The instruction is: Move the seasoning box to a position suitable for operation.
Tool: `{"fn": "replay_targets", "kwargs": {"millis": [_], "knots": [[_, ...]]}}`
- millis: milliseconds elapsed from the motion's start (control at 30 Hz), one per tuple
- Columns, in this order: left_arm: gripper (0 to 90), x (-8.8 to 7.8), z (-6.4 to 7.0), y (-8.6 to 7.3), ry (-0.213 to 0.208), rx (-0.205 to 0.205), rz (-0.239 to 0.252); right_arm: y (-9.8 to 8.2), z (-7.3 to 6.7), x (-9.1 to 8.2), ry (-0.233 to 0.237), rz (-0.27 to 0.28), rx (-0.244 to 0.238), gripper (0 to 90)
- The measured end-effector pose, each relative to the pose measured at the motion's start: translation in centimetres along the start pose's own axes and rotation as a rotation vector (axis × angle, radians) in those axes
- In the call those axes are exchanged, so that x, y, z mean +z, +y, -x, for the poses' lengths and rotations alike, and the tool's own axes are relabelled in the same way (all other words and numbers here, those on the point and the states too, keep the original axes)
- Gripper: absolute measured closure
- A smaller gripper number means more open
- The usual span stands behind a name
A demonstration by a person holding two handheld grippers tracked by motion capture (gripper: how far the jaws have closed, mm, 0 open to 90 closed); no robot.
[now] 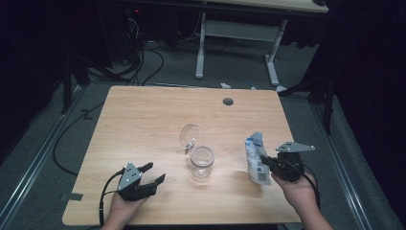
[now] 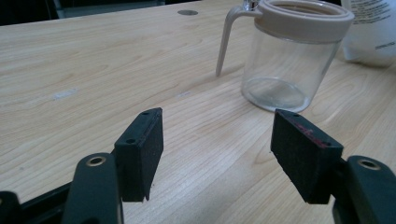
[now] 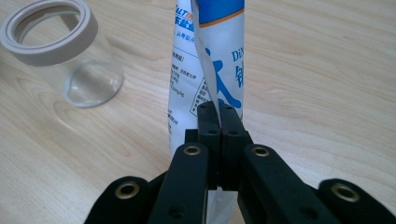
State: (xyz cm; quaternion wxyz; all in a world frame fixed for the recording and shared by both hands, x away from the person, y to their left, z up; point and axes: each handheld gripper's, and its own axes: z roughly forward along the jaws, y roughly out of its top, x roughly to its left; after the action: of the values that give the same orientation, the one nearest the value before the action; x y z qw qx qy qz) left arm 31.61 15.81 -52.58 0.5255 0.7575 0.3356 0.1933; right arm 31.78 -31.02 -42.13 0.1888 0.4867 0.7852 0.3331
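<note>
A clear glass jar (image 1: 201, 161) with a pale rim stands open near the middle of the wooden table (image 1: 143, 124); its hinged lid (image 1: 189, 134) is tipped back behind it. In the left gripper view the jar (image 2: 289, 56) is ahead and to the right. My left gripper (image 1: 154, 175) rests open at the front left, nothing between its pads (image 2: 140, 149). My right gripper (image 1: 264, 162) is shut on the edge of a white and blue pouch (image 1: 255, 158), held upright right of the jar. In the right gripper view the jaws pinch the pouch (image 3: 210, 60) seam, with the jar (image 3: 65, 51) at upper left.
A round cable hole (image 1: 228, 101) sits near the table's far edge. Beyond the table stand a white desk frame (image 1: 239, 38) and floor cables (image 1: 139, 62). Bare wood lies between the jar and the left gripper.
</note>
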Motion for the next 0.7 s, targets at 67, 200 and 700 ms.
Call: {"fn": "replay_targets", "kwargs": {"millis": [67, 200, 700], "knots": [[33.4, -0.1, -0.1, -0.1, 0.005, -0.007, -0.002, 0.0, -0.1, 0.0, 0.005, -0.017, 0.007, 90.0], [32.2, -0.3, -0.2, -0.1, -0.004, -0.029, 0.001, 0.2, -0.4, 0.0, 0.004, -0.053, 0.002, 90.0], [30.6, -0.1, 0.2, -0.2, -0.033, -0.04, 0.0, 1.8, -1.6, 0.0, 0.009, -0.176, -0.032, 90.0]]}}
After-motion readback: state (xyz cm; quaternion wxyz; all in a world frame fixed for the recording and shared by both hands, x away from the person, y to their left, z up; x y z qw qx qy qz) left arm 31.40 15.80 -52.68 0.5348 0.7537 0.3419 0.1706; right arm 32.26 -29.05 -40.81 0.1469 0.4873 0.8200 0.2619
